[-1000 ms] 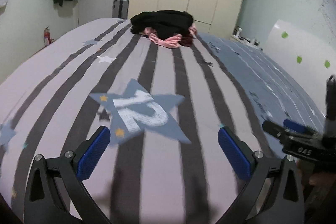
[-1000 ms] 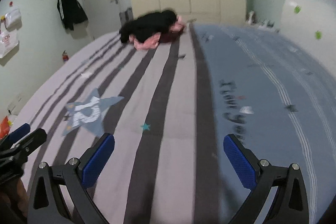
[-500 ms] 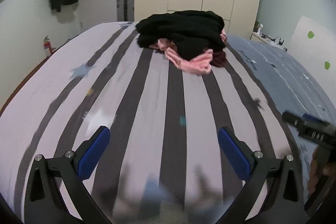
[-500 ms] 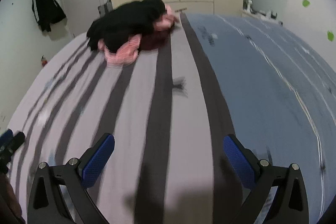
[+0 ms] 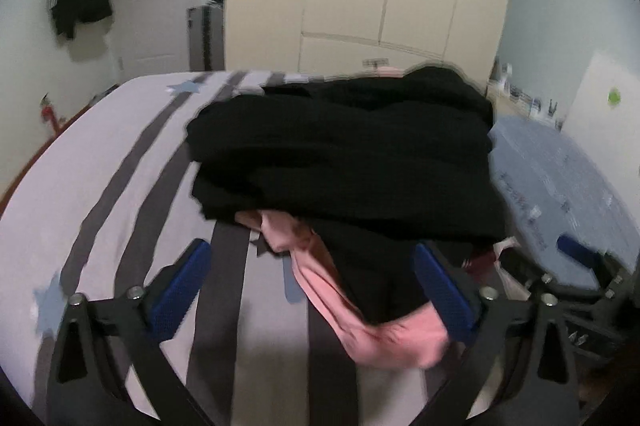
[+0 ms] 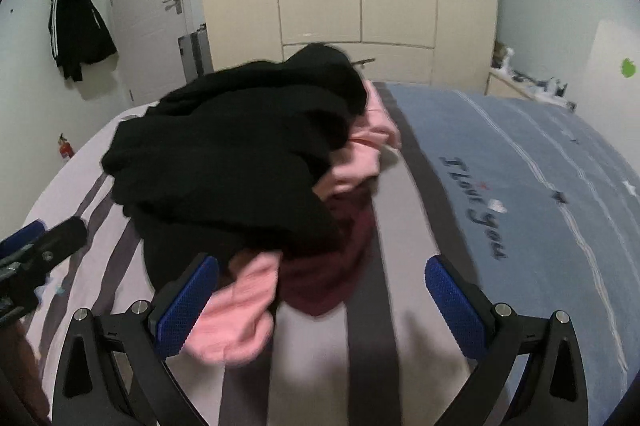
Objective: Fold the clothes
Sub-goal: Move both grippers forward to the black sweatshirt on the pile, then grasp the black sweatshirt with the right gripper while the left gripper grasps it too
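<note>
clothes: black, pink and maroon heap on striped bed | left gripper: jaws closing, pads clear of pink cloth between them | right gripper: jaws wide, gripping nothing

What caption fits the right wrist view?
Open right gripper nears a pile of black, pink and maroon clothes on bed.

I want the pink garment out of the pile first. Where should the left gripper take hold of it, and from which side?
Probably the loose pink tail that spills off the pile toward the camera onto the striped bedspread. Come from the near side, low: this end lies free, while the rest is trapped under the black garment. The left gripper is closing its jaws, gripping nothing yet.
</note>
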Demonstrator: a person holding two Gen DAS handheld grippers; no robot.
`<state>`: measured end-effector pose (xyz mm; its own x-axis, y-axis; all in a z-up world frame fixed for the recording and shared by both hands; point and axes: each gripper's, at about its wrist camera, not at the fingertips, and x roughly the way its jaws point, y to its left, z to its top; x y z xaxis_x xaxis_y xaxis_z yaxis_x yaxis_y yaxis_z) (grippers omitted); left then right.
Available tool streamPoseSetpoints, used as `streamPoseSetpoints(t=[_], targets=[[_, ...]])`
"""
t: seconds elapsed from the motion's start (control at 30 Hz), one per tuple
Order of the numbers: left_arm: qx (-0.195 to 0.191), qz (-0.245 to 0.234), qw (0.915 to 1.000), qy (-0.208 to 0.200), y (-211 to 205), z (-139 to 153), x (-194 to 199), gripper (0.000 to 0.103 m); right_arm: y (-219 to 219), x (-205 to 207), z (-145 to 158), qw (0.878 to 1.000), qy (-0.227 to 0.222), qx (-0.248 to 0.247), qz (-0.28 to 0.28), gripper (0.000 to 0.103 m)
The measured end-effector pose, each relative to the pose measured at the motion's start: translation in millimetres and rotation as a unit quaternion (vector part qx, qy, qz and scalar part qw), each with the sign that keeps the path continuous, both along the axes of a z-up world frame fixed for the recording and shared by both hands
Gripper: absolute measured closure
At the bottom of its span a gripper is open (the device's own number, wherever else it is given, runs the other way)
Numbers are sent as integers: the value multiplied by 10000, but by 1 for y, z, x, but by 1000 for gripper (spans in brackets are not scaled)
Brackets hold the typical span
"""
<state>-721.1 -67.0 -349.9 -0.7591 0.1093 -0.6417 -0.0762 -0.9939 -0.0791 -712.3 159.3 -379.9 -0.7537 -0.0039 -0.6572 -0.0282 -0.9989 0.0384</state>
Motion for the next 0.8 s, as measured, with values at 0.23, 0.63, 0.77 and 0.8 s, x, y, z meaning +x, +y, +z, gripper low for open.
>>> streamPoseSetpoints(t=[0.23, 0.63, 0.77, 0.8], targets=[[-391, -385, 9985, -93, 17, -15, -50, 26, -9, -59, -27, 9992, -169, 88, 351, 13], [187, -1083, 9939, 36, 5, 29, 24, 100, -8, -33, -4, 9892, -88, -772, 1239, 96], [258, -1516, 9879, 201, 10, 57, 125, 103, 14, 42, 20, 9830, 89, -1153, 1429, 96], [363, -1619, 9860, 182, 12, 64, 157, 103, 22, 68, 26, 9831, 87, -1173, 1401, 96]])
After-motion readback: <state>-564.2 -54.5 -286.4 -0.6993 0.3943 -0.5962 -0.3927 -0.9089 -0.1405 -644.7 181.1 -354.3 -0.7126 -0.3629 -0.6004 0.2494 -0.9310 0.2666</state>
